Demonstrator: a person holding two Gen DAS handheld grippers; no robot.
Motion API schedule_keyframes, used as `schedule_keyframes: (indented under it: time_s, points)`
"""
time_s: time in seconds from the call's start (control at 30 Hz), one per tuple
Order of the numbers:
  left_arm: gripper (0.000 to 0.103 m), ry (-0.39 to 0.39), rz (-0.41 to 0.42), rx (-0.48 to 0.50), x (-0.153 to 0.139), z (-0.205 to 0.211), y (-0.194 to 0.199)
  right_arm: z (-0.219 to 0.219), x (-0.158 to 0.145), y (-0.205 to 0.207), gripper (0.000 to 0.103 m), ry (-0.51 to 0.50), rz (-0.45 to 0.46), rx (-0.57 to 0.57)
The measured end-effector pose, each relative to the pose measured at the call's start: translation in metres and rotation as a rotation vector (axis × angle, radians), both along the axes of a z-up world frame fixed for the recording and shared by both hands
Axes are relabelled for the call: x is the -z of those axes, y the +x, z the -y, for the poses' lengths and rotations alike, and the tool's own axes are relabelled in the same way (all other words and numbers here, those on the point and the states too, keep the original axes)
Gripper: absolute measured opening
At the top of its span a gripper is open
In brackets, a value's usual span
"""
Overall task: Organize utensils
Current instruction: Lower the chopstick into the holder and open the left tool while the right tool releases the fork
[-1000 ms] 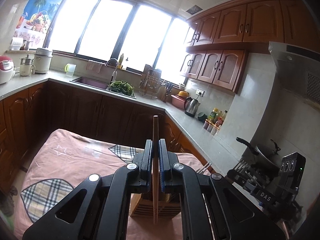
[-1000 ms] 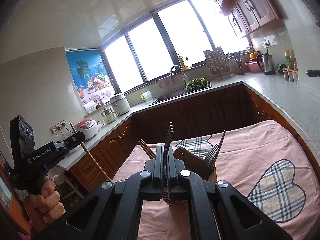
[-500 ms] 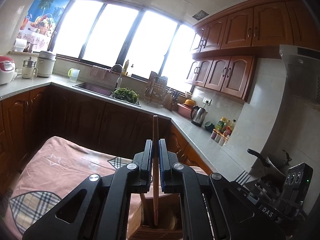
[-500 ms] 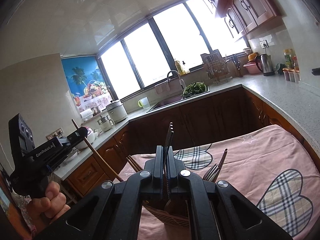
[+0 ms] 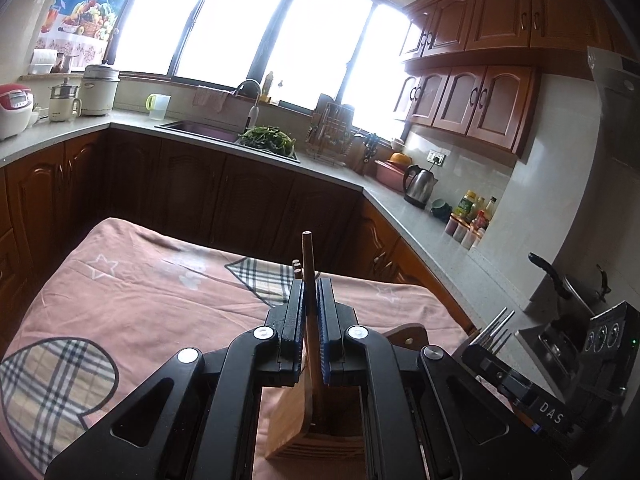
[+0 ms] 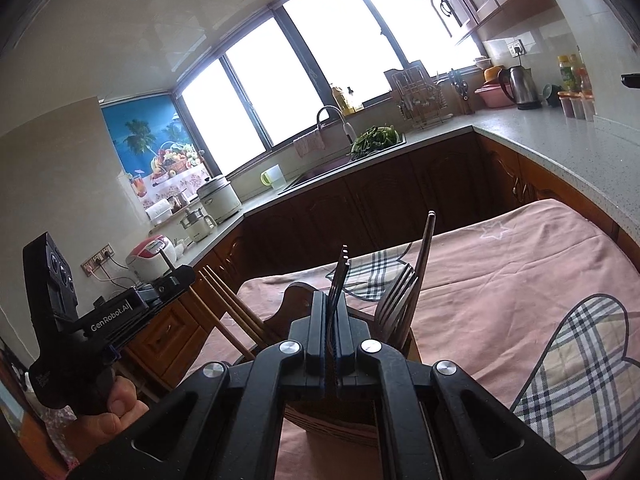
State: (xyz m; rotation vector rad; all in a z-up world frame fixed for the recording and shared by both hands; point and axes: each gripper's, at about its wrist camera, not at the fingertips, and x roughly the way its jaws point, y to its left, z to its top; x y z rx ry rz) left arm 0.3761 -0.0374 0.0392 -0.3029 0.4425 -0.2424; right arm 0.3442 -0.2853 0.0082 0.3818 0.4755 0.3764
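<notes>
My left gripper (image 5: 309,292) is shut on a wooden chopstick (image 5: 308,256) that stands upright, its lower end down inside the wooden utensil holder (image 5: 288,416) beneath me. Two other chopstick ends (image 5: 296,265) show just behind. My right gripper (image 6: 330,305) is shut on a metal fork (image 6: 341,270), tines up, over the same holder (image 6: 298,300). In the right wrist view the holder has several chopsticks (image 6: 232,308) on its left and several forks (image 6: 396,300) on its right. The left gripper's body (image 6: 96,320) shows at the left there.
The holder stands on a table with a pink cloth (image 5: 140,292) with plaid hearts. Kitchen counters with a sink (image 5: 200,126), kettle (image 5: 420,184) and rice cookers (image 5: 12,108) surround the table. A pan (image 5: 568,284) sits at the far right.
Both grippers have lowered toward the holder. The chopstick's lower end has gone into the holder, and the fork has come down over the fork side.
</notes>
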Motion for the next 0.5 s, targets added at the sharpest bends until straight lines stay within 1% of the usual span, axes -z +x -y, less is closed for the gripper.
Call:
schedule_keyframes:
  time_s: [0.1, 0.2, 0.3, 0.5]
  points:
    - [0.006, 0.006, -0.028, 0.015, 0.008, 0.005, 0.004, -0.001, 0.007, 0.004, 0.003, -0.004, -0.022, 0.002]
    - [0.006, 0.035, -0.049, 0.023, 0.015, 0.012, 0.006, -0.001, 0.014, 0.006, 0.003, 0.006, -0.047, 0.002]
    - [0.007, 0.059, -0.049, 0.015, 0.018, 0.014, 0.005, -0.003, 0.021, 0.008, 0.003, 0.005, -0.065, -0.002]
    - [0.007, 0.061, -0.057, 0.021, 0.016, 0.014, 0.006, -0.003, 0.022, 0.010, 0.003, 0.009, -0.068, -0.001]
